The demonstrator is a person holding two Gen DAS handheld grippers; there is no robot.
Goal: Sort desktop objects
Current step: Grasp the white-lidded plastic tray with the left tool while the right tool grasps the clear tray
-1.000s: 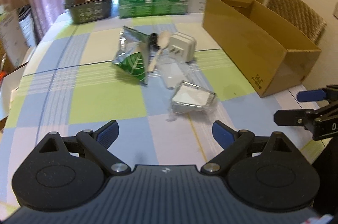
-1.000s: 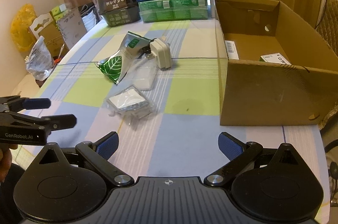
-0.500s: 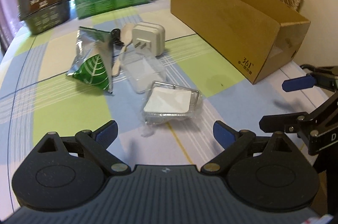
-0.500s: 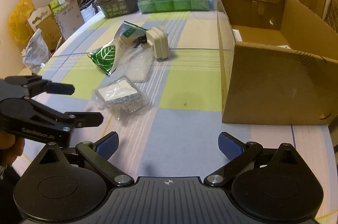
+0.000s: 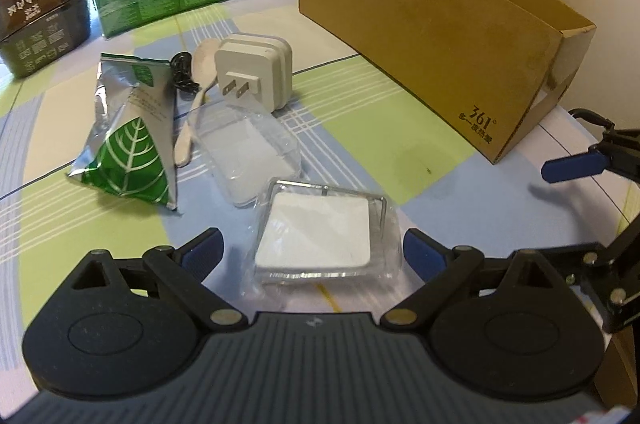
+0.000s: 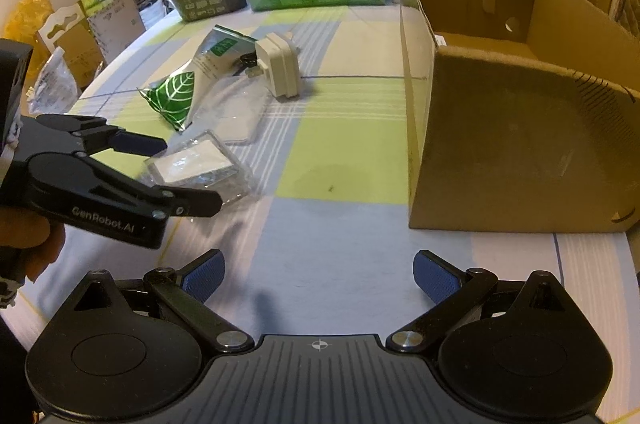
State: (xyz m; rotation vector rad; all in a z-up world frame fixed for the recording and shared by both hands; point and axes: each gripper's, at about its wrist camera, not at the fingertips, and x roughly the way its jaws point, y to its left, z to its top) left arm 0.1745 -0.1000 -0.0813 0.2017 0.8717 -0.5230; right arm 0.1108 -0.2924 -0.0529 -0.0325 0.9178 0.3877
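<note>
Left gripper (image 5: 311,250): it is hovering low over the table with its jaws spread wide and holding nothing; the clear packet is lying between its two blue pads, just ahead of them. In the right wrist view the same gripper (image 6: 188,174) is reaching in from the left edge, level with the table, fingers pointing toward the packet.
Hand (image 6: 30,244): part of it is showing at the left edge of the right wrist view, wrapping the left gripper's handle from below.
Right gripper (image 6: 319,274): it is hanging over bare tablecloth, jaws wide apart and empty, pointing between the packet and the cardboard box. In the left wrist view only its blue finger and black linkage (image 5: 576,164) are showing at the right edge.
Clear packet (image 5: 320,236): it is lying flat on the table with a white square pad inside, nearest to the left gripper.
Clear tray (image 5: 248,152): it is sitting just behind the packet, touching or nearly touching it.
Green leaf pouch (image 5: 128,140): it is lying to the left of the tray.
Spoon (image 5: 196,92): it is lying between the pouch and the tray, its bowl pointing away.
White charger (image 5: 254,72): it is standing behind the tray, prongs facing the left camera.
Cardboard box (image 6: 520,128): it is sitting open on the right side of the table, well apart from the small items.
Table (image 6: 352,160): it is wearing a checked cloth of green, blue and pale squares.
</note>
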